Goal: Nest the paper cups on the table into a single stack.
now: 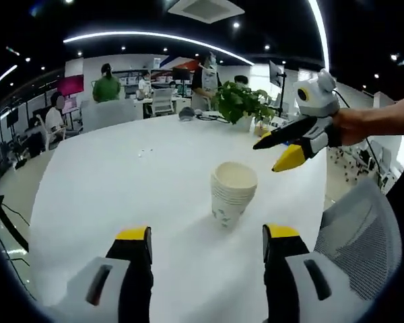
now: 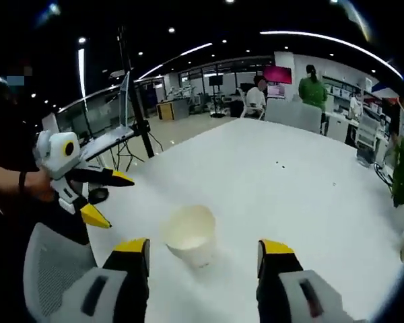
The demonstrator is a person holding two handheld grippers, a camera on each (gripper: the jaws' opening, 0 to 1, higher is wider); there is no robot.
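Note:
A stack of nested white paper cups (image 1: 232, 192) stands upright on the white table (image 1: 121, 182), just beyond and between my left gripper's (image 1: 207, 235) yellow-tipped jaws, which are open and hold nothing. My right gripper (image 1: 266, 157) hovers above and to the right of the stack, held by a hand, jaws apart. In the right gripper view the cup stack (image 2: 188, 235) sits close ahead of my right gripper (image 2: 203, 247), open and empty. My left gripper (image 2: 120, 202) shows at the left, open, held by a person's hand off the table (image 2: 289, 182) edge.
A potted green plant (image 1: 242, 101) and small items stand at the table's far side. A grey mesh chair (image 1: 363, 229) is at the near table edge, also seen as the chair (image 2: 54, 269). A tripod stand (image 2: 138, 114) rises beyond it. People sit and stand at desks behind.

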